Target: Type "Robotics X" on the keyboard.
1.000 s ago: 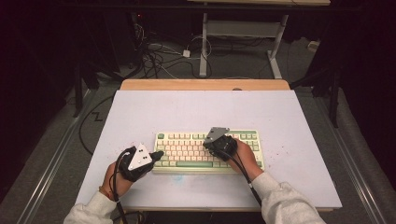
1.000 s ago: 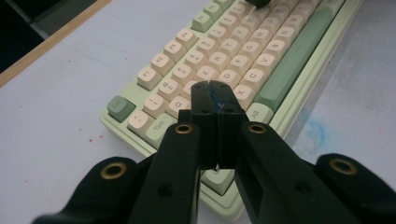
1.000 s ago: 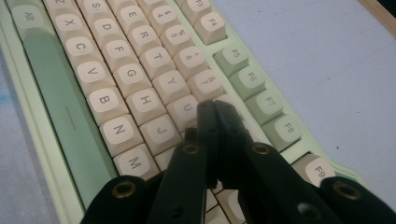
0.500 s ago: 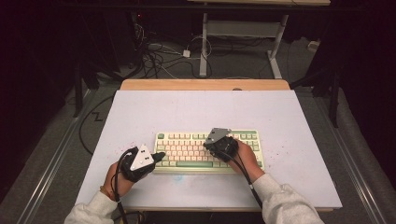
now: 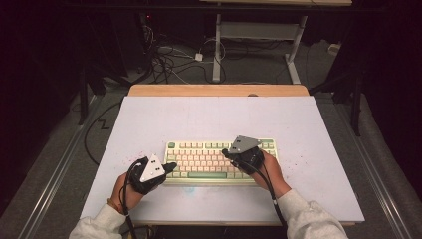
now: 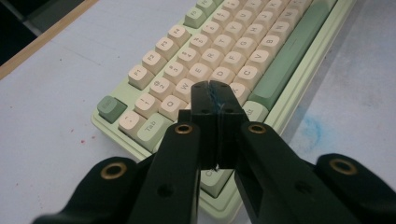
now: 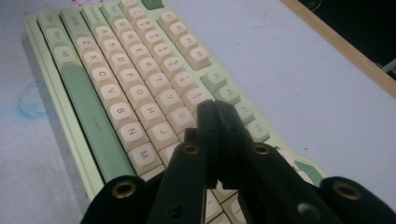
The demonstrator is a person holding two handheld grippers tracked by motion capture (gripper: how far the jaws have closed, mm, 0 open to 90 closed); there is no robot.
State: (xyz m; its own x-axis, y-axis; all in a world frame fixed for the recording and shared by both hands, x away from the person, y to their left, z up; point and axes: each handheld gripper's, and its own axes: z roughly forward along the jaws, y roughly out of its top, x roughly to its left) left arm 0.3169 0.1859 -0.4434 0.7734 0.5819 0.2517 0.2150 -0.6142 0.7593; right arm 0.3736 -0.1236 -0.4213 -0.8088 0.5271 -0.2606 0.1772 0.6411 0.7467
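A pale green keyboard (image 5: 209, 159) with cream keys lies near the table's front edge. My left gripper (image 5: 171, 166) is shut and empty, its tips over the keyboard's left end. In the left gripper view the closed jaws of the left gripper (image 6: 212, 88) hover above the keyboard (image 6: 243, 51) around the A and S keys. My right gripper (image 5: 225, 151) is shut and empty too, pointing left over the right half of the keys. In the right gripper view the right gripper (image 7: 212, 106) has its tips above the keyboard (image 7: 116, 84) near the U and I keys.
The white table top (image 5: 214, 119) has a wooden strip along its far edge (image 5: 219, 90). Red specks and a blue smudge (image 7: 28, 100) mark the surface by the keyboard. Cables (image 5: 169, 59) and a desk frame (image 5: 259, 35) sit on the floor beyond.
My right gripper has shifted slightly left and lifted a little over the keys. The left gripper has stayed where it was.
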